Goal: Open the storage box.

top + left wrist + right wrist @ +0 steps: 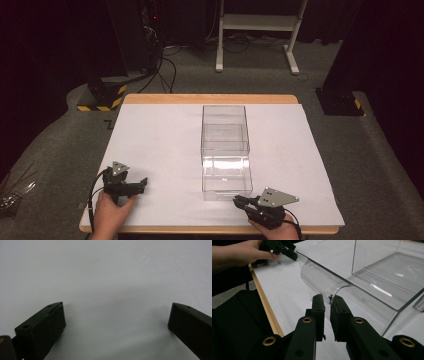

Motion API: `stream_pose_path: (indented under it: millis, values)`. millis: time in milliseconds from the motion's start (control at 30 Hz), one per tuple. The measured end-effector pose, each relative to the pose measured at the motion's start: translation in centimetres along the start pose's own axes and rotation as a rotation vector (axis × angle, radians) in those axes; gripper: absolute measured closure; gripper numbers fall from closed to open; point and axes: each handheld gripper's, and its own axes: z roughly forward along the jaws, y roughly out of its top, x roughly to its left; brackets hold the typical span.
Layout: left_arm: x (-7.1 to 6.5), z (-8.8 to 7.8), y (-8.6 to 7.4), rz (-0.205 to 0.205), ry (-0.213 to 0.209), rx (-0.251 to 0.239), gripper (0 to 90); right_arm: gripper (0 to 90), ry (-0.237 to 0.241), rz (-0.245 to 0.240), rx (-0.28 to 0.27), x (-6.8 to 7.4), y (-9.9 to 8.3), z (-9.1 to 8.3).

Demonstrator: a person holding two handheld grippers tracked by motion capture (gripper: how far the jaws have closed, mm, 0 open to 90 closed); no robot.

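Observation:
A clear acrylic box (225, 125) stands mid-table, and its clear drawer (227, 180) is slid out toward me. The drawer's front ends in a curved lip (322, 277). My right gripper (238, 201) lies at the drawer's near right corner. In the right gripper view its jaws (328, 301) are almost together, with only a thin slit between them. Their tips sit right at the end of the lip, and I cannot tell whether they pinch it. My left gripper (143, 183) rests near the table's front left. Its jaws (116, 308) are wide apart over bare white table.
A white sheet (160, 145) covers the table, with a wooden edge (210, 230) along the front. The other hand and its gripper (279, 247) show far off in the right gripper view. On the floor behind are a desk frame (257, 30), cables and black stands.

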Motion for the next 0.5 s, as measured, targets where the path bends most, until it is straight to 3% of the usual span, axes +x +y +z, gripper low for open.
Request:
stream_pose_path:
  millis: [500]
  values:
    - [-0.01,0.01,0.0,-0.002,0.0,0.0,1.1,82.1,0.013,0.005,-0.013,0.29,-0.44,-0.4]
